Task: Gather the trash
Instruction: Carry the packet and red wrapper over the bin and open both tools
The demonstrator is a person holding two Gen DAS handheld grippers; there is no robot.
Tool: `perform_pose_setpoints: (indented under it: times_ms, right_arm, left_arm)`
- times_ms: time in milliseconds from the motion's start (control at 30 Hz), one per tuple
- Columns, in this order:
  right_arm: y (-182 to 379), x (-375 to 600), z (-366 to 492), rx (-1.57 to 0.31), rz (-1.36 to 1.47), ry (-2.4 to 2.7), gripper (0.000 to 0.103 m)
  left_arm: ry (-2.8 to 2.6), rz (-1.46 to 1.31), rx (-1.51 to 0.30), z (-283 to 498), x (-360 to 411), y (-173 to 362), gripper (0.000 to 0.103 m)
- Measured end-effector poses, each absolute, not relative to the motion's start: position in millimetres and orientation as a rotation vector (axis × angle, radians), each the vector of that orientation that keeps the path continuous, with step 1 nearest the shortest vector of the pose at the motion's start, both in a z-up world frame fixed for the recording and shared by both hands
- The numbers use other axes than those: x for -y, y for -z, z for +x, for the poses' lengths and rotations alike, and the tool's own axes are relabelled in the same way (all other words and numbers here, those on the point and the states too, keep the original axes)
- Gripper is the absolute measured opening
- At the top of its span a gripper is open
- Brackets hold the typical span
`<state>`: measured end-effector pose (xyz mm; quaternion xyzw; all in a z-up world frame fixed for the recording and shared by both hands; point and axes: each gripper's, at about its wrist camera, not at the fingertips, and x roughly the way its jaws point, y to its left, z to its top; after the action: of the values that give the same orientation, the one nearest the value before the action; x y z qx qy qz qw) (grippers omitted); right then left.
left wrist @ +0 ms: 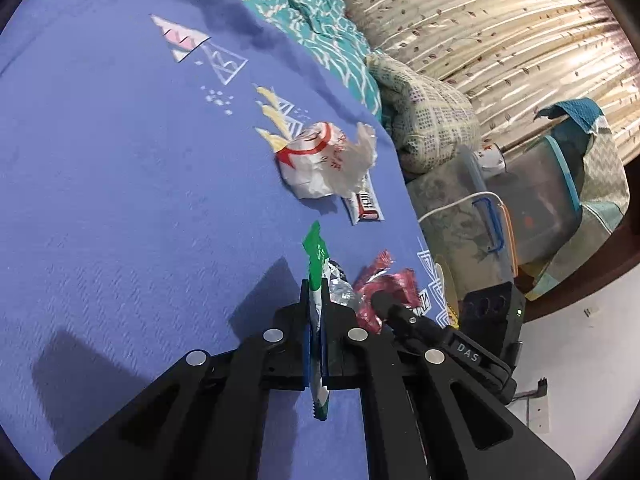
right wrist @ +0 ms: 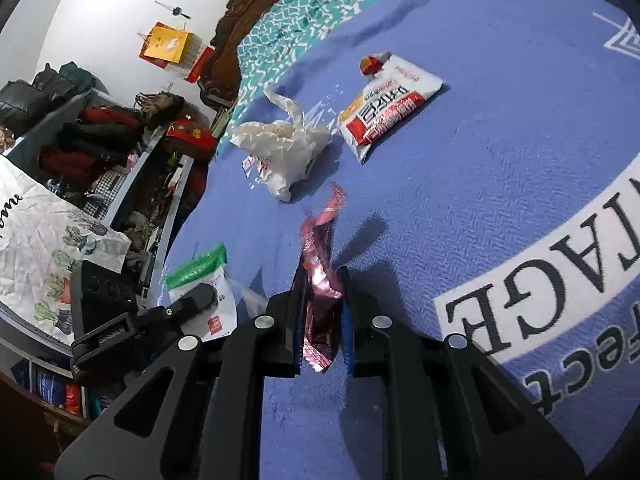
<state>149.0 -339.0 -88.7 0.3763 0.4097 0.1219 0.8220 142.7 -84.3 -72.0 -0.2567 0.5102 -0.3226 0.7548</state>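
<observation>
Closest in, the left gripper (left wrist: pixel 316 296) is clamped flat on a green-and-white wrapper (left wrist: pixel 317 264), which stands on edge between the jaws with its green end poking out ahead and its serrated tail hanging behind the pads. Just beside it, the right gripper (right wrist: pixel 322 288) is shut on a crinkled pink foil wrapper (right wrist: pixel 320 276), its loose twisted end curling forward over the blue blanket (right wrist: pixel 460 200). Both pieces look pinched near the middle, so I'd say the grasping is done and the job now is carrying them off without a slip.

To do that well, I'd lift both straight up off the blanket before swinging anywhere, keeping the jaws tight; foil is slick and the pink piece is bunched rather than flat, so a jerky move could let it slide out. The two grippers sit close together, so rising together should avoid knocking one another.

Farther out on the blanket lie a crumpled white plastic bag (right wrist: pixel 280 152) and, beyond it, a red-and-white snack packet (right wrist: pixel 388 108), both untouched and near each other. Those look like the next pickups. I can't see a bin in either view, so where the trash goes is unclear.
</observation>
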Motion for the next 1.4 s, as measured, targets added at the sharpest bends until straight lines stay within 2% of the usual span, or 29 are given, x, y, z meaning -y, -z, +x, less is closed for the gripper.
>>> perform_pose_setpoints:
  times_ms: [167,267,667,933,967,1000,1033,1067,1267,1400]
  right_arm:
    - [67.3,362.8,116.7,-0.801,0.771,-0.214,0.015]
    - [65.9,392.5,98.8,-0.771,0.802,-0.166,0.015]
    - [57.1,614.7,-29.9,-0.588,0.881,0.320,0.015]
    - [54.8,691.1,-34.3,-0.601,0.834,0.491,0.022]
    - [57.0,694.3,-34.1,-0.605,0.835,0.503,0.029]
    - [57.3,696.6,-34.0,-0.606,0.830,0.519,0.060]
    - [55.7,693.4,-33.9,-0.588,0.820,0.536,0.085]
    - [51.8,690.2,-39.4,-0.547,0.805,0.541,0.086]
    - [31.4,671.3,-72.1,-0.395,0.740,0.634,0.084]
    - [12.2,649.3,-72.1,-0.333,0.731,0.601,0.076]
  left_arm:
    - [0.744,-0.520,-1.115,139.1,103.0,64.7,0.003]
    - [0.813,-0.467,-1.128,133.7,140.5,58.4,0.003]
    - [1.174,-0.173,-1.224,121.5,415.2,35.3,0.003]
    - [1.224,-0.029,-1.201,103.0,559.7,27.6,0.004]
    - [1.215,-0.030,-1.204,104.4,568.3,28.8,0.012]
    - [1.203,-0.032,-1.210,105.2,575.6,31.0,0.040]
    - [1.189,-0.032,-1.215,106.3,580.6,32.1,0.060]
    - [1.160,-0.039,-1.209,107.9,583.6,33.3,0.086]
    - [1.155,-0.050,-1.174,112.7,571.3,30.8,0.084]
    - [1.145,-0.070,-1.114,113.0,529.3,18.1,0.084]
